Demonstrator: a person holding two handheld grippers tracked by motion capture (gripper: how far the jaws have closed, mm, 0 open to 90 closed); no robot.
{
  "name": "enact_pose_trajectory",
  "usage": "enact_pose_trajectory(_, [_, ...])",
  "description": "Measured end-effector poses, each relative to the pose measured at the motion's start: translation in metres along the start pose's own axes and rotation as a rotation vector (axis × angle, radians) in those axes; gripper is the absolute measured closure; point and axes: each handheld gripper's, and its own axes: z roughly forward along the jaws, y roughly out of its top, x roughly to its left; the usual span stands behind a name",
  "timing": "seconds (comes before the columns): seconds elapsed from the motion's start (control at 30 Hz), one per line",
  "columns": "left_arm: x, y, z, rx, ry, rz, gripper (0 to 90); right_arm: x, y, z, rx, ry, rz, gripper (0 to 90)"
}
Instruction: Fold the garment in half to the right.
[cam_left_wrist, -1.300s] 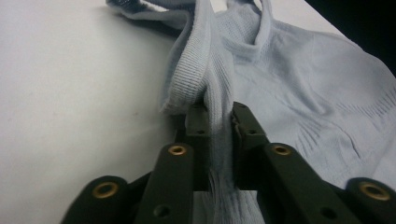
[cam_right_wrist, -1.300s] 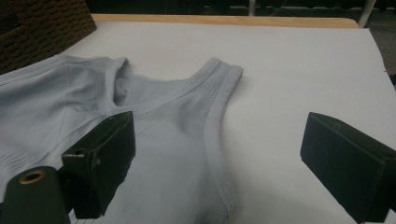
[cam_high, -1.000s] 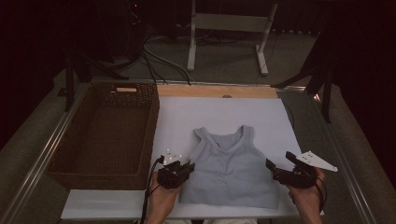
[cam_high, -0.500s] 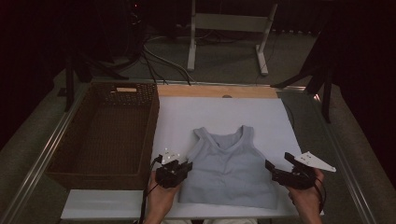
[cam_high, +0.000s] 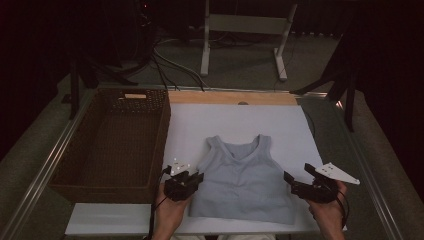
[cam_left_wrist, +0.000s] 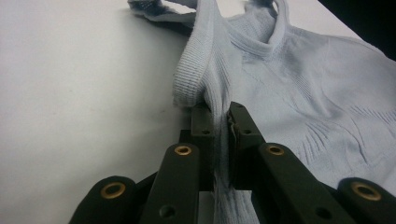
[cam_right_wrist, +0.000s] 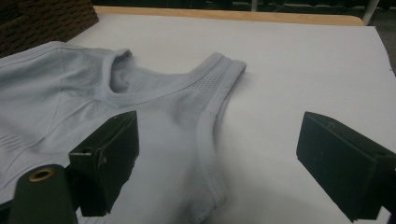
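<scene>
Left gripper (cam_high: 196, 178): jaws pressed together, pinching a fold of the tank top (cam_high: 243, 181) at its side edge just below the armhole; in the left gripper view (cam_left_wrist: 218, 135) the ribbed fabric is drawn up between the two black jaws. Right gripper (cam_high: 296, 182): jaws spread wide, nothing between them, set just beside the garment's opposite side edge; in the right gripper view (cam_right_wrist: 217, 158) one jaw stands over the fabric and the other over bare surface.

Tank top: pale grey-blue knit, sleeveless, V-neck, ribbed banding at neck and armholes. It lies face up and mostly flat on the white board (cam_high: 235, 122), straps toward the far edge, hem toward the person. Slightly lifted and creased at the pinched point.

Surroundings: a dark woven basket (cam_high: 112, 140) stands directly beside the board on the left gripper's side, near that gripper. A wooden strip (cam_high: 232, 97) borders the far edge of the board. Cables (cam_high: 165, 57) and a metal stand (cam_high: 245, 30) lie on the floor beyond.

Limits: the forearms are cut off at the bottom edge; the room behind is too dark to read.
</scene>
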Motion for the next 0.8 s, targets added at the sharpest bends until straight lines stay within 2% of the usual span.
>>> enact_pose_trajectory(0.6, [0.008,-0.004,-0.017,-0.003,0.034,-0.016,85.2,0.001,0.001,0.0,-0.004,0.002,-0.005,13.2])
enact_pose_trajectory(0.8, [0.006,-0.004,-0.022,0.0,0.052,-0.007,85.3,0.001,0.001,-0.001,-0.008,0.0,-0.003,13.2])
